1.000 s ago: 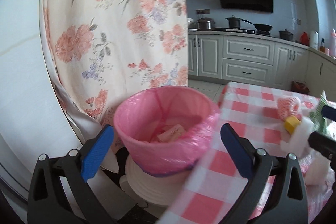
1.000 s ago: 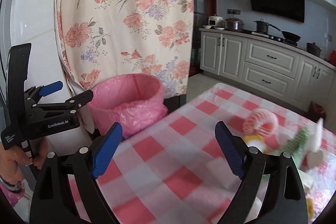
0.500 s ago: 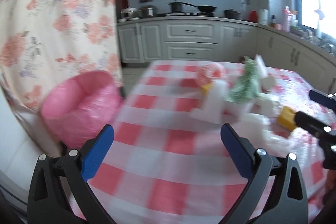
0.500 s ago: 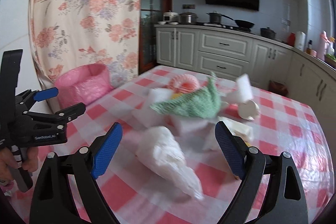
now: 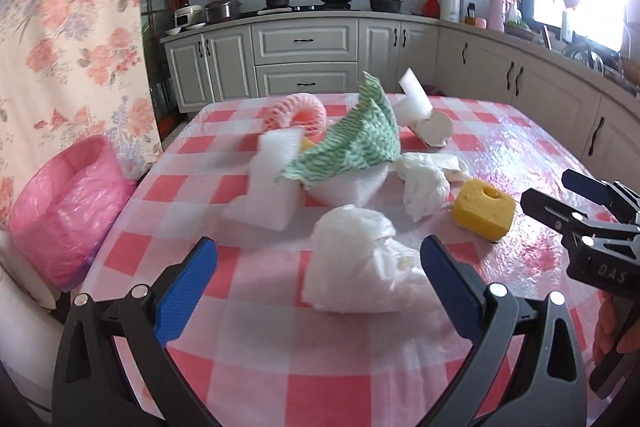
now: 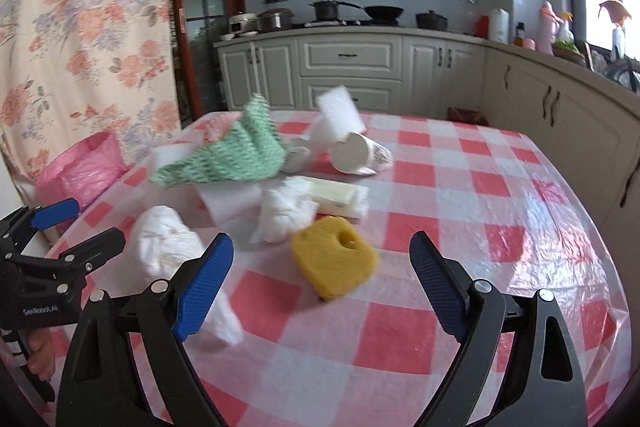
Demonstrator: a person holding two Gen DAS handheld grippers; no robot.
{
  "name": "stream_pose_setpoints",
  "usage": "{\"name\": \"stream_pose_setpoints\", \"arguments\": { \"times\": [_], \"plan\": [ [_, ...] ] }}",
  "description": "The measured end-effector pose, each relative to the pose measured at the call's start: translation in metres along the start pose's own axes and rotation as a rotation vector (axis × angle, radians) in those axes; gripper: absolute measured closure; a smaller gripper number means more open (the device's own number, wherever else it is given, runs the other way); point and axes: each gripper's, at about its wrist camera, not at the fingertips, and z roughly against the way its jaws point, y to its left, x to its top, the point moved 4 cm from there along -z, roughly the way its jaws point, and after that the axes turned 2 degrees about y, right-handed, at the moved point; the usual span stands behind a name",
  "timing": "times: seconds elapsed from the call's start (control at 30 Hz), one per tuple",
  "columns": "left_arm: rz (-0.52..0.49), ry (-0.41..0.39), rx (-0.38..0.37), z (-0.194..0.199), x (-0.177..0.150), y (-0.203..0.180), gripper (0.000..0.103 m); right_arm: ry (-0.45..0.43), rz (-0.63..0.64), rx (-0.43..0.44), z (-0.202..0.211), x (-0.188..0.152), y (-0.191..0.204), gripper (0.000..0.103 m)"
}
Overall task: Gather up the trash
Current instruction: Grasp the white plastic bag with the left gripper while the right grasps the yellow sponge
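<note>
Both grippers' fingers gape wide: left point(image 5: 318, 277) over crumpled tissue point(image 5: 352, 263), right point(image 6: 320, 273) near porous yellow sponge point(image 6: 334, 259).

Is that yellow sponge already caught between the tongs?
No, the yellow sponge lies on the checked tablecloth, ahead of the open right tongs, touching neither finger.

left gripper point(image 5: 318, 275): jaws spread wide, holding nothing | right gripper point(image 6: 320, 267): jaws spread wide, holding nothing
</note>
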Motion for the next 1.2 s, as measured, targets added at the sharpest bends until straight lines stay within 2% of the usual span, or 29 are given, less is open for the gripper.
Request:
{"name": "stream_pose_setpoints", "arguments": {
  "times": [0.3, 0.43, 0.5, 0.6, 0.7, 0.83, 0.97, 1.2],
  "plan": [
    [-0.023, 0.065, 0.007, -0.037, 0.003, -0.019, 0.007, 0.098, 0.009, 0.024, -0.037, 0.0, -0.006, 0.018],
    [-0.031, 0.104, 0.015, -0.052, 0.003, -0.023, 0.02, 0.149, 0.026, 0.037, -0.054, 0.001, -0.008, 0.018],
    [-0.03, 0.124, 0.008, -0.058, 0.002, -0.023, 0.03, 0.169, 0.021, 0.045, -0.059, 0.003, -0.01, 0.018],
    [-0.032, 0.143, -0.013, -0.064, -0.001, -0.026, 0.043, 0.199, 0.023, 0.051, -0.068, 0.004, -0.013, 0.018],
    [-0.045, 0.143, -0.037, -0.065, -0.004, -0.028, 0.051, 0.229, 0.04, 0.054, -0.076, 0.001, -0.011, 0.018],
    [-0.065, 0.129, -0.041, -0.062, -0.006, -0.031, 0.058, 0.259, 0.062, 0.05, -0.084, -0.004, -0.007, 0.025],
    [-0.06, 0.128, -0.053, -0.059, -0.006, -0.026, 0.064, 0.272, 0.077, 0.052, -0.085, -0.009, -0.001, 0.042],
    [-0.063, 0.106, -0.054, -0.046, -0.007, -0.022, 0.068, 0.22, 0.092, 0.065, -0.068, -0.01, 0.009, 0.049]
  ]
}}
